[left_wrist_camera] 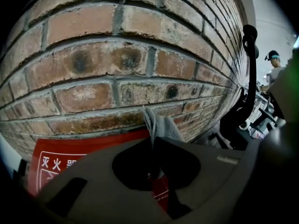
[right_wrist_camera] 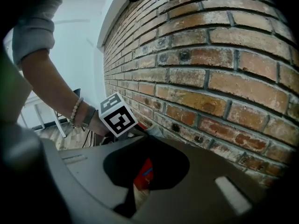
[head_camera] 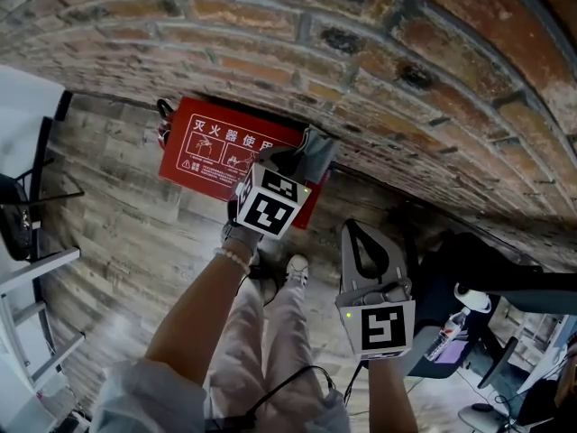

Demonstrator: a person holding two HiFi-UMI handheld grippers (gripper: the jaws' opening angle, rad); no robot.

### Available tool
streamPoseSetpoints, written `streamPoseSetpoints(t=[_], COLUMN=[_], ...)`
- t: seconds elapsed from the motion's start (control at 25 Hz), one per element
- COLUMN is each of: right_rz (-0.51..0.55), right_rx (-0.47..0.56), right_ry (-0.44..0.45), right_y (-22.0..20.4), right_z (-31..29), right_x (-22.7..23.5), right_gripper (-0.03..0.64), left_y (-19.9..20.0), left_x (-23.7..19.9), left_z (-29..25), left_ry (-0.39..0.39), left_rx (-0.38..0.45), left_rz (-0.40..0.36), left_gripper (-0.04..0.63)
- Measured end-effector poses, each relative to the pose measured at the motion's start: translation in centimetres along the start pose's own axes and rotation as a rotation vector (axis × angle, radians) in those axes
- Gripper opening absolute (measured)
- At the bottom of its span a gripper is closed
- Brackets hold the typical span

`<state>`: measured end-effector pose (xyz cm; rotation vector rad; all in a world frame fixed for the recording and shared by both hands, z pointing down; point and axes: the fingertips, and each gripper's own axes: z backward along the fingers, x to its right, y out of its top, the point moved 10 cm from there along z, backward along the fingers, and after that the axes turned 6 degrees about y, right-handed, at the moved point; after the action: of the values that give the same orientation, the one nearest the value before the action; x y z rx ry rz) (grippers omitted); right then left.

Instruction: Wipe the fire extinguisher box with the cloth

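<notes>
Floor (head_camera: 126, 233): pale wooden planks that ran up to the foot of the wall.

Wall (head_camera: 361, 52): red-brown brick with grey joints; it filled the upper part of all three views.

Box (head_camera: 209, 152): red and flat-faced, with white characters and small drawings. It stood on the floor against the wall, left of centre in the head view. In the left gripper view its face (left_wrist_camera: 70, 160) showed low at the left, just under the bricks.

Bracelet (head_camera: 236, 258): a string of pale beads on the left wrist, just behind the marker cube (head_camera: 270, 203).

Left hand-held gripper (head_camera: 302, 163): held out over the right end of the box and pointed toward the wall. Its jaws were clamped on the cloth; its own view (left_wrist_camera: 153, 143) showed them pressed onto the fabric.

Cloth (head_camera: 317, 152): grey and bunched. It stuck out past the jaw tips, at the right end of the box by the wall. In the left gripper view the cloth (left_wrist_camera: 162, 125) rose in front of the bricks, above the box's top edge. Whether it touched the box, I could not tell.

Shoe (head_camera: 296, 269): pale, on the floor near the box.

Right hand-held gripper (head_camera: 350, 233): held lower, to the right of the box and apart from it. Its jaws were together with nothing in them (right_wrist_camera: 145, 138).

Chair (head_camera: 469, 269): dark, at the right near the wall.

Bottle (head_camera: 448, 334): clear plastic, beside the chair.
</notes>
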<state>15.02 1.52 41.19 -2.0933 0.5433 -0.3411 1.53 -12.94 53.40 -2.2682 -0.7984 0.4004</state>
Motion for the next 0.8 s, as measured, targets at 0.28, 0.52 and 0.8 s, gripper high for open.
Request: streamPoseSetpoints(t=[0.28,0.52,0.8], right_rz=[0.002,0.013,0.021], right_rx=[-0.002,-0.010,-0.016], right_ry=[0.008,0.021,0.034], right_y=[0.5,0.9,1.4], right_z=[-1.0,-1.7,-2.7], right_x=[-1.1,-2.1,-3.6], right_gripper=[0.008,0.008,0.008], left_y=[-0.6,-1.5,-2.5], left_x=[-2.1,-4.2,-6.7], left_z=[0.3,1.0,1.9], left_ry=[0.024,0.046,0.074], left_rx=[-0.006,-0.015,-0.022], left_rz=[0.009,0.023,0.039], left_gripper=[0.009,0.009,0.009])
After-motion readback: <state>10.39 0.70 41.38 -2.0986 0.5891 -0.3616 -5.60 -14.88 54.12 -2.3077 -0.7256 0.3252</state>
